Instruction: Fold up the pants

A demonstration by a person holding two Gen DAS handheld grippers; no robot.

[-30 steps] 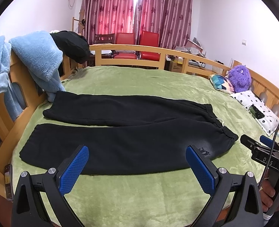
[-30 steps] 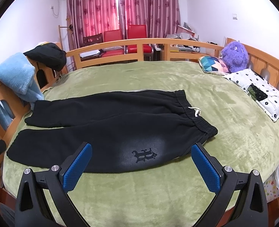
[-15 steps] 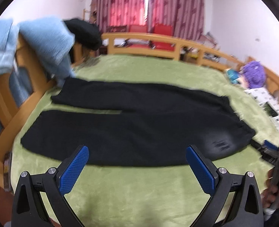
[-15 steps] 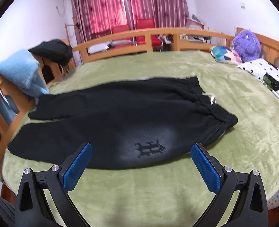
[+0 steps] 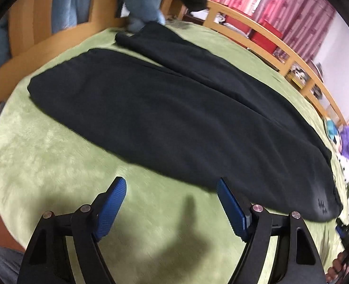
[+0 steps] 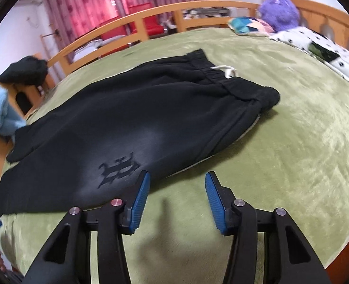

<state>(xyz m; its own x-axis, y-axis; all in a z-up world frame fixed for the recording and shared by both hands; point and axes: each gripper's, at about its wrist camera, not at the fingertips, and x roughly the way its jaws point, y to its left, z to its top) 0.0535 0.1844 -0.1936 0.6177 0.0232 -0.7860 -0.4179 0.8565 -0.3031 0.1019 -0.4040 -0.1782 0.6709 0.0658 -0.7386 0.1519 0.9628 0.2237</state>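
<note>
Pants (image 5: 174, 123): long axis along bed's near edge. Left tongs (image 5: 172, 203), right tongs (image 6: 176, 198) w/ jaws just narrowed, empty, short of near hem.

A wide bed (image 6: 292, 142) with a curved wooden rail (image 6: 117, 27) is covered by a plush green blanket (image 5: 44, 156). Black pants (image 6: 138, 118) lie spread flat across it, both legs side by side, the waistband with its white drawstring (image 6: 226, 69) toward the pillows. A spotted white pillow (image 6: 316, 49), a patterned cushion (image 6: 245, 24) and a purple plush toy (image 6: 279, 11) rest at the bed's far end.
</note>
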